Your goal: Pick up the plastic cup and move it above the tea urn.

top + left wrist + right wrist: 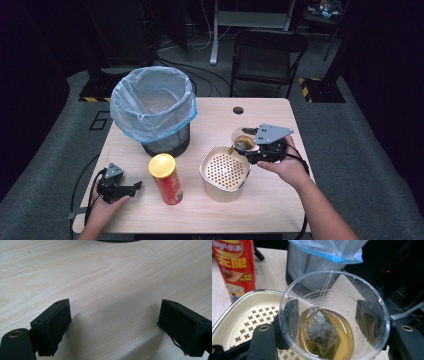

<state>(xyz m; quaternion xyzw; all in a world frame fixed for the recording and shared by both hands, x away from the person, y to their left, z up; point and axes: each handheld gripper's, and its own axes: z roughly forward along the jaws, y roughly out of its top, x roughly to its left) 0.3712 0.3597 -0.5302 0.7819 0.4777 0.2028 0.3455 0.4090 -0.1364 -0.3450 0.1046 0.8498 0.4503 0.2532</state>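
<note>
A red crisp can (pixel 165 179) stands near the mesh bin with its blue liner (pixel 153 110), nearer the worktop's (pixel 270 205) front edge.

The red chip can (pixel 235 267) carried the Lay's logo with yellow Chinese characters "乐事" and "无限" beneath, plus a Minion cartoon. A large "6" marked the floor (pixel 98 121).

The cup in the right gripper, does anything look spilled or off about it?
The clear plastic cup is tilted in the right gripper over the cream strainer container, and a thin brown stream of tea runs from its lip into the container. A tea bag sits in the remaining tea. Nothing spilled on the table.
</note>
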